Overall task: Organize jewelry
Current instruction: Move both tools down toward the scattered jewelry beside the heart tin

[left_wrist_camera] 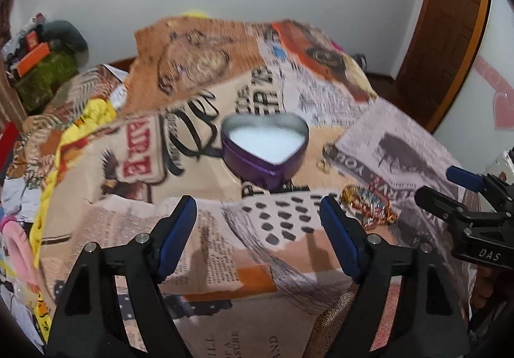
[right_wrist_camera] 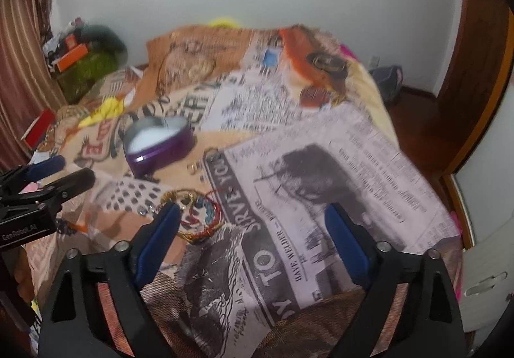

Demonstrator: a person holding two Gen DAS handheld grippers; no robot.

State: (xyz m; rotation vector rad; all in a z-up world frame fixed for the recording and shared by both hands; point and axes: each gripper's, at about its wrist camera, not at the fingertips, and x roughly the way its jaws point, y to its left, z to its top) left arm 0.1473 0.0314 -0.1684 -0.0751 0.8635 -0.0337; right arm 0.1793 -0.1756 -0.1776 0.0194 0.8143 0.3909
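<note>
A purple heart-shaped tin (left_wrist_camera: 265, 149) with a white lining stands open on the newspaper-print cloth; it also shows in the right wrist view (right_wrist_camera: 159, 147). A heap of colourful bangles and jewelry (left_wrist_camera: 369, 204) lies to the tin's right, also seen from the right wrist (right_wrist_camera: 199, 210). Small gold rings (left_wrist_camera: 324, 163) lie beside the tin (right_wrist_camera: 192, 168). My left gripper (left_wrist_camera: 258, 207) is open and empty, short of the tin. My right gripper (right_wrist_camera: 253, 215) is open and empty, its left finger just beside the bangles.
The printed cloth (right_wrist_camera: 321, 165) covers a raised surface. Clutter with an orange box (left_wrist_camera: 33, 59) and a green bundle lies at the far left. A wooden door (left_wrist_camera: 449, 21) stands at the right. Yellow fabric (left_wrist_camera: 93, 114) lies at the cloth's left edge.
</note>
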